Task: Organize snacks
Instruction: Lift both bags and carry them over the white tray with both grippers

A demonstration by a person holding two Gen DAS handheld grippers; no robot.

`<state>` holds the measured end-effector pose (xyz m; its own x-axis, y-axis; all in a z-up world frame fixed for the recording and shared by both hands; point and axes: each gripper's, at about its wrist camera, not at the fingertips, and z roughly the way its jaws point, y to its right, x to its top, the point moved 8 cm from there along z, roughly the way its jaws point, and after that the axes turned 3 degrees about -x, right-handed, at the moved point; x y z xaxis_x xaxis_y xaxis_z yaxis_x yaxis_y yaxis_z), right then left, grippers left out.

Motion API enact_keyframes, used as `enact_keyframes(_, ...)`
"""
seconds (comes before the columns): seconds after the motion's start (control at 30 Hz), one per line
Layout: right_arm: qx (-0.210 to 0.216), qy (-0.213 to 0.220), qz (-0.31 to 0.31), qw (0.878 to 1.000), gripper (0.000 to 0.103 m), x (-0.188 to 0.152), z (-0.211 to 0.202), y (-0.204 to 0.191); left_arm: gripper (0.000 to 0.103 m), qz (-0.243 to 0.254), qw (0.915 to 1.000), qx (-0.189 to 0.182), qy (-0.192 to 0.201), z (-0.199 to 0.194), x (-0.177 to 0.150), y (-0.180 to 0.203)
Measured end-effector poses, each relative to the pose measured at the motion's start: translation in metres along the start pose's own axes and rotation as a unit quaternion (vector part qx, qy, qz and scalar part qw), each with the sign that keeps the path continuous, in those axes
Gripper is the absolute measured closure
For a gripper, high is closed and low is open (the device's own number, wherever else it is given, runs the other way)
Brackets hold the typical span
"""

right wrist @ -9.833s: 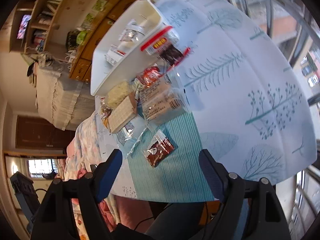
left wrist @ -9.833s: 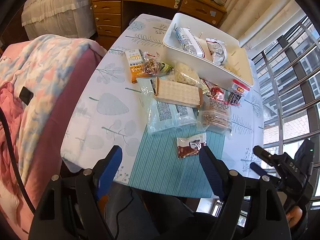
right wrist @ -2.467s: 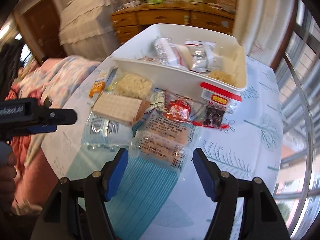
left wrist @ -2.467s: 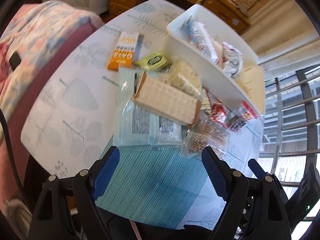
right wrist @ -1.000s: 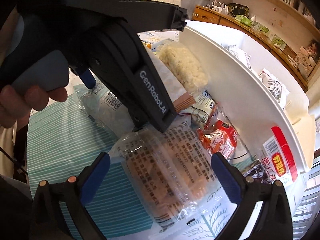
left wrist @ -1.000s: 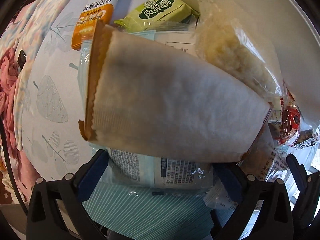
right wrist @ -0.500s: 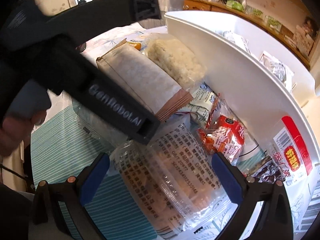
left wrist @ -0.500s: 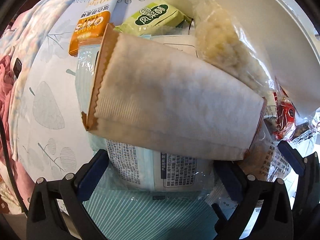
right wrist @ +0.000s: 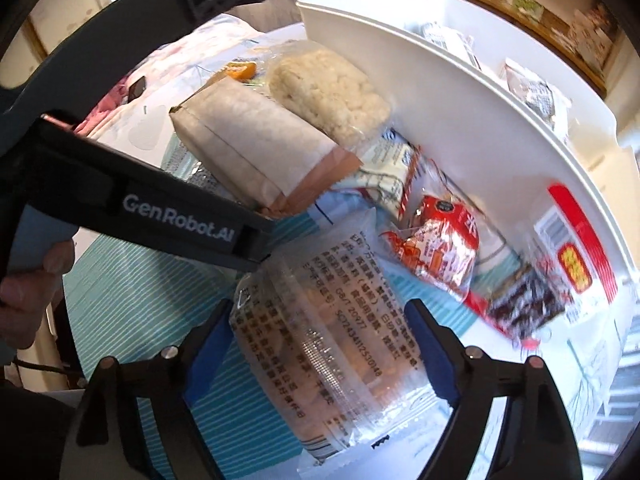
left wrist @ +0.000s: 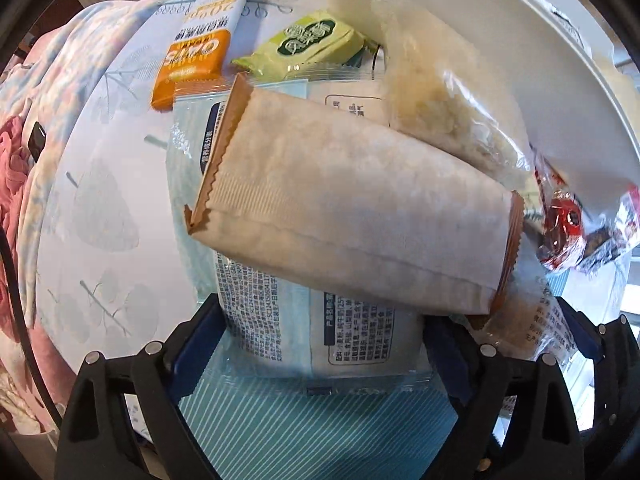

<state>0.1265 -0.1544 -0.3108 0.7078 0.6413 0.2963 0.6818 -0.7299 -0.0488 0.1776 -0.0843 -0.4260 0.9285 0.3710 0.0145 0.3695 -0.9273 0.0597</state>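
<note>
Here, your left tool [left wrist: 320, 344] stands with its fingers apart on either side of the pale blue packet [left wrist: 304, 320], which lies flat on the striped teal mat [left wrist: 304, 432]; contact cannot be confirmed. A brown paper pack [left wrist: 352, 216] rests across that packet, just ahead of the fingers. Your right tool [right wrist: 320, 352] is likewise spread, straddling a clear printed packet [right wrist: 340, 320] at the mat's near edge. The left tool's body [right wrist: 176, 216] crosses in front, touching or just beside that packet's upper left corner. The white bin [right wrist: 460, 112] walls off the far side; a rice cake pack [right wrist: 328, 92], red wrapper [right wrist: 436, 240] and red-lidded tub [right wrist: 576, 256] crowd against its wall. An orange box [left wrist: 196, 56] and green pack [left wrist: 308, 40] lie beyond. Bare tablecloth [left wrist: 104, 208] lies to the left.
</note>
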Motion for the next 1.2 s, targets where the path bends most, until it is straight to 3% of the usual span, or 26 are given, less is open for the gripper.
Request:
enact_keyframes(0.23,-0.003,-0.041,0.066,0.997,0.019,-0.015,-0.007,0.009,0.011,0.021,0.9989,0.003,-0.042,-0.005,-0.027,-0.025)
enact_keyframes(0.5,0.013,-0.079,0.184,0.98,0.02,-0.038,-0.019,0.018,0.011,0.068,0.9927,-0.029,-0.096,-0.026,-0.051,-0.045)
enact_keyframes(0.67,0.019,-0.075,0.252,0.965,0.02,-0.047,-0.041,0.017,0.011,0.119,0.9858,-0.029,-0.115,-0.049,-0.052,-0.058)
enact_keyframes(0.87,0.017,-0.063,0.286,0.956,0.02,-0.052,-0.065,0.014,0.011,0.173,0.9744,-0.033,-0.14,-0.084,-0.055,-0.062)
enact_keyframes(1.2,0.034,-0.012,0.27,0.962,0.02,-0.025,-0.123,0.011,0.011,0.274,0.9537,-0.034,-0.119,-0.17,-0.043,-0.046)
